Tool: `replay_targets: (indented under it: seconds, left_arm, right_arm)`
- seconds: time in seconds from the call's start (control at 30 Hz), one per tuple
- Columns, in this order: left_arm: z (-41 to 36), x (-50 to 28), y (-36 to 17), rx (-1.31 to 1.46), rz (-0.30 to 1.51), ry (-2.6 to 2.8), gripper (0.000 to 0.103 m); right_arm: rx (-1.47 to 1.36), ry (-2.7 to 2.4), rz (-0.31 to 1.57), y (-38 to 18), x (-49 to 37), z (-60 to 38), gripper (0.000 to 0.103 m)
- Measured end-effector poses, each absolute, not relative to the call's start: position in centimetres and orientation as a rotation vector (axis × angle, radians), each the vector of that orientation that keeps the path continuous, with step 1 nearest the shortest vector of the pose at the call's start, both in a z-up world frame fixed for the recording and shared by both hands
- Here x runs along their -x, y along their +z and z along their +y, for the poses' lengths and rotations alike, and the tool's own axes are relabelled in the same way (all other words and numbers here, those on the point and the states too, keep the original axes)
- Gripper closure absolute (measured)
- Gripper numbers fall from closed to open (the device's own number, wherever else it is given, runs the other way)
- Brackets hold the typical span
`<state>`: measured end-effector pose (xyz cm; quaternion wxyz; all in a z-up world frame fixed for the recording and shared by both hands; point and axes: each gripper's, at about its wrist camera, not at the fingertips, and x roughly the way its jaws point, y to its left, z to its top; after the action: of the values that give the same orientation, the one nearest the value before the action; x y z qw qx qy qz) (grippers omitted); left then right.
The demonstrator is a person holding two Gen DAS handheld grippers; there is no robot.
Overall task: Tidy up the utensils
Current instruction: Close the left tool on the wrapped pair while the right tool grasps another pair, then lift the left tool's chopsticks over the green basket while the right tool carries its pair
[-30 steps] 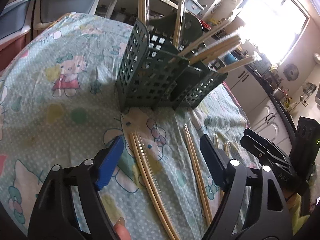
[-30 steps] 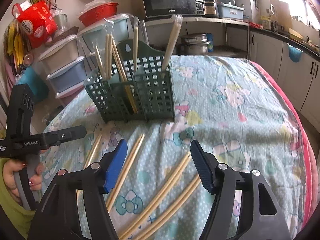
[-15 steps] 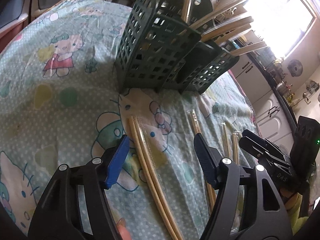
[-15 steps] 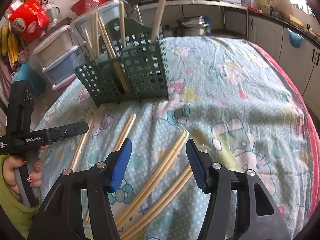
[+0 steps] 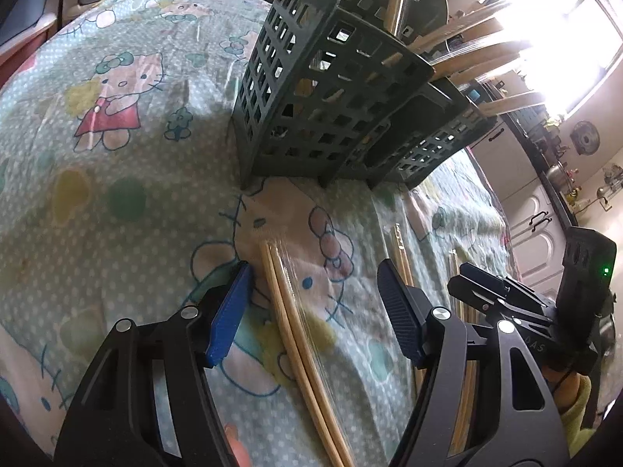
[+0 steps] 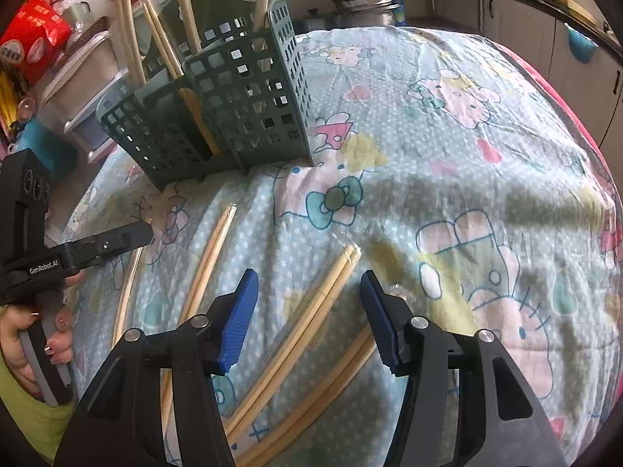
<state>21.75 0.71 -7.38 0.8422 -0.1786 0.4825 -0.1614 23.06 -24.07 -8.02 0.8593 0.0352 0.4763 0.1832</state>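
The left gripper [image 5: 315, 307] is held wide open with nothing between its blue pads, low over a wrapped chopstick pair [image 5: 296, 334] that lies on the tablecloth [image 5: 117, 179] just inside the left pad. The right gripper [image 6: 309, 313] is likewise spread wide and empty, and another wrapped pair [image 6: 311, 315] is seen lying slantwise between its fingers. No pair is gripped yet. Beyond, further pairs are left flat on the cloth: one [image 6: 212, 257] toward the holder, one [image 6: 335, 385] under the right finger, one [image 6: 126, 292] near the cloth's edge. The green slotted utensil holder [image 6: 233, 109] is stood upright further back, with several chopsticks [image 6: 183, 11] already placed in its compartments. The task is judged partly done; at least five pairs remain to be collected.
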Motion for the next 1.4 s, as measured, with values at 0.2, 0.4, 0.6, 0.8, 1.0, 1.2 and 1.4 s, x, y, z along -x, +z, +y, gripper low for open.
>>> replay_targets:
  seconds: [0.2, 0.4, 0.6, 0.8, 1.0, 1.2, 1.4]
  left_arm:
    - [-0.1, -22.7, -7.3, 0.324, 1.016, -0.317, 0.046]
    - [-0.7, -23.1, -7.5, 0.258, 0.994, -0.263, 0.061]
    - [0.3, -23.3, -7.7, 0.243, 0.982, -0.212, 0.084]
    - [0.4, -23.5, -7.8, 0.235, 0.981, -0.209, 0.087]
    - [0.8, -23.3, -7.6, 0.266, 0.980, -0.219, 0.097]
    - [0.6, -22.6, -6.2, 0.275, 0.941, -0.254, 0.099]
    - [0.3, -21.7, -4.4, 0.292, 0.899, -0.293, 0.100]
  right_arm:
    - [-0.098, 0.382, 1.025, -8.1, -24.7, -24.1, 0.051]
    - [-0.104, 0.377, 1.029, -8.6, -25.8, -23.9, 0.054]
    - [-0.021, 0.329, 1.008, -8.7, -26.5, -23.2, 0.071]
    - [-0.017, 0.332, 0.991, -8.6, -26.7, -23.1, 0.087]
    - [-0.055, 0.375, 0.949, -7.4, -25.9, -23.3, 0.088]
    - [-0.057, 0.438, 0.893, -5.6, -24.6, -22.5, 0.089]
    - [-0.053, 0.494, 0.822, -3.3, -22.6, -21.5, 0.090]
